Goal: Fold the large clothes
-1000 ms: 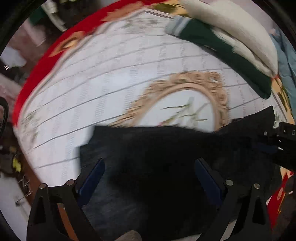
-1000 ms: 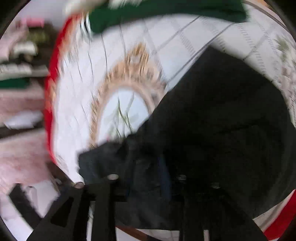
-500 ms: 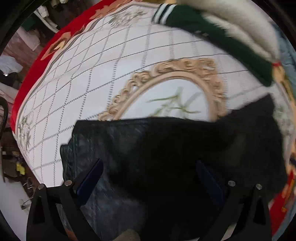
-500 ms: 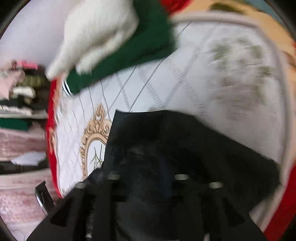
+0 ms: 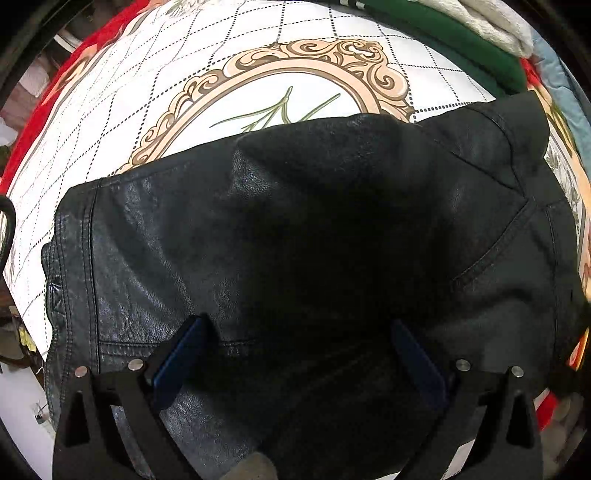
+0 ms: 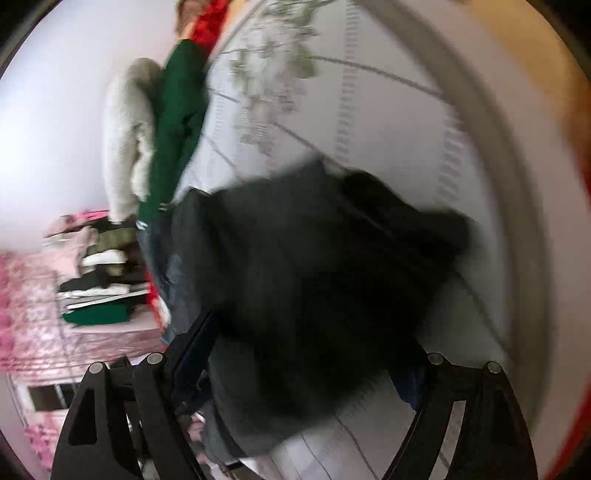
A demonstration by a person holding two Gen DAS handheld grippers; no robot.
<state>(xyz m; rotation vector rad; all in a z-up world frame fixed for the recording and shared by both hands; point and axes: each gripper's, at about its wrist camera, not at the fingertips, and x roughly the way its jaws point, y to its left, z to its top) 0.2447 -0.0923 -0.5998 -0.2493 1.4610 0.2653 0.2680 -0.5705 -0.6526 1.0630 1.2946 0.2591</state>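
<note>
A black leather jacket [image 5: 295,240] lies folded on a white quilted bedspread [image 5: 166,85] with a gold oval ornament. My left gripper [image 5: 299,332] is open, its blue-padded fingers [image 5: 177,354] spread wide just above the jacket's near edge, holding nothing. In the blurred right wrist view the same jacket [image 6: 314,277] lies bunched on the bedspread [image 6: 388,122]. My right gripper [image 6: 306,354] is open, its jaws wide apart over the jacket's near part.
A green garment [image 5: 454,44] and a cream one [image 5: 491,18] lie folded at the bed's far edge; they also show in the right wrist view [image 6: 177,122]. A shelf of stacked clothes [image 6: 103,280] stands beyond the bed. The bedspread has a red border [image 5: 44,99].
My right gripper opened and let go of the jacket, then swung round. The jacket now lies flat and folded. My left gripper moved closer over it, still open.
</note>
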